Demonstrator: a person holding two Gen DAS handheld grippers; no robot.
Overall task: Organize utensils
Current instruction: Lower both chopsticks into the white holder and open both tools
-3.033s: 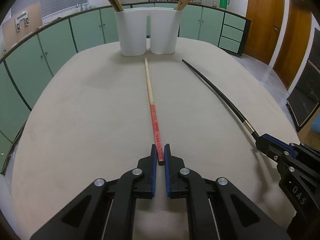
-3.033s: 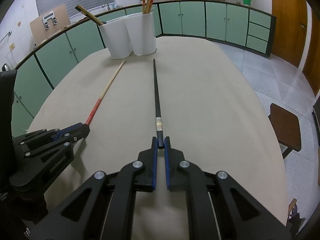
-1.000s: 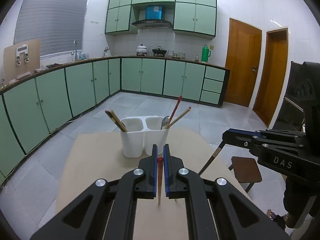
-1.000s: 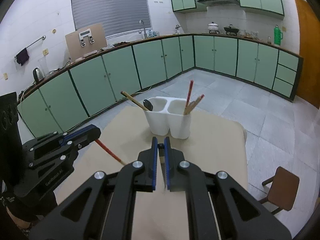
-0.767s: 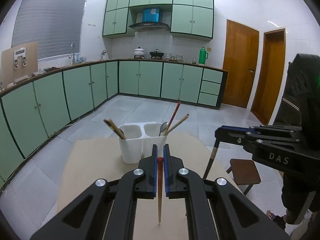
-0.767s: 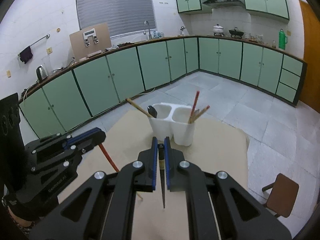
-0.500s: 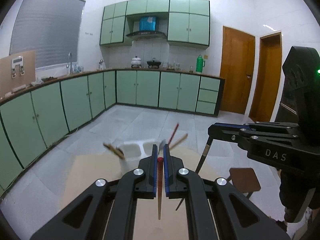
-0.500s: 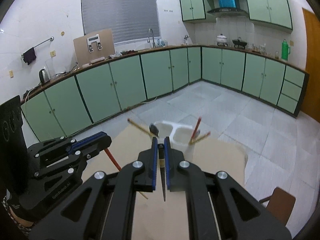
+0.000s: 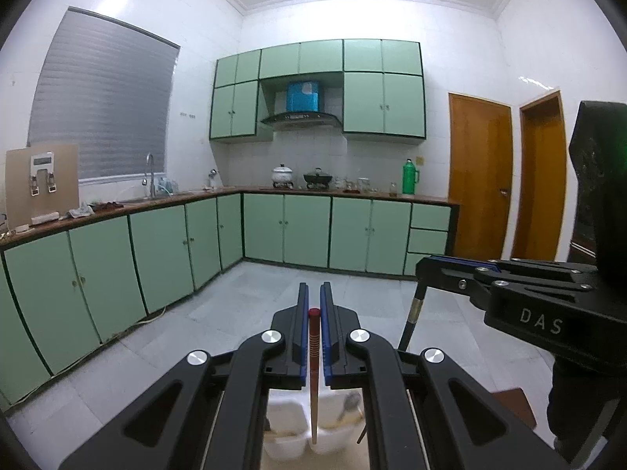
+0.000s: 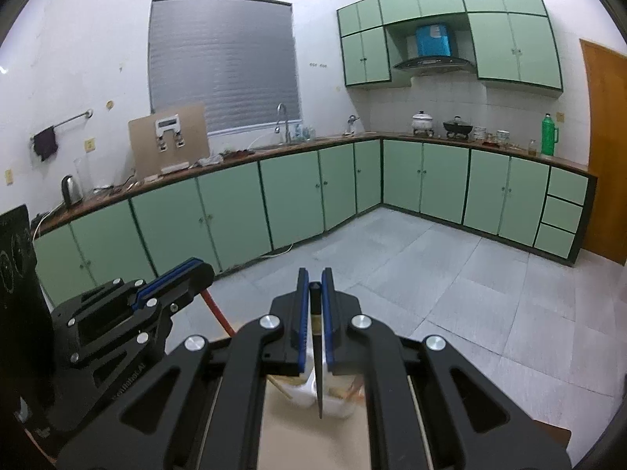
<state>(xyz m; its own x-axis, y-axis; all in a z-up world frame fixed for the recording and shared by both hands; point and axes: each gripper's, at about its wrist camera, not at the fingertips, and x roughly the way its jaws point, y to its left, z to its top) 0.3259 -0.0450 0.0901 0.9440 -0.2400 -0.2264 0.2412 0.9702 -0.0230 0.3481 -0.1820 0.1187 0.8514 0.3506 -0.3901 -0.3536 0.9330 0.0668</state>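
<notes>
White holder [image 9: 286,444] sits straight below your left gripper [image 9: 314,313], clenched on the red-topped chopstick [image 9: 314,368] hanging upright, seemingly over the divider; right gripper [image 10: 315,297] grasps the black chopstick [image 10: 318,376] likewise.

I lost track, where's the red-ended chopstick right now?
The red-ended chopstick hangs upright, pinched in the left gripper, its tip above the white holder.

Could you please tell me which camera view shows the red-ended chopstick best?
The left wrist view: the red-ended chopstick hangs full length in the left gripper, tip over the white holder. The right wrist view shows only a short red stretch below that gripper.
</notes>
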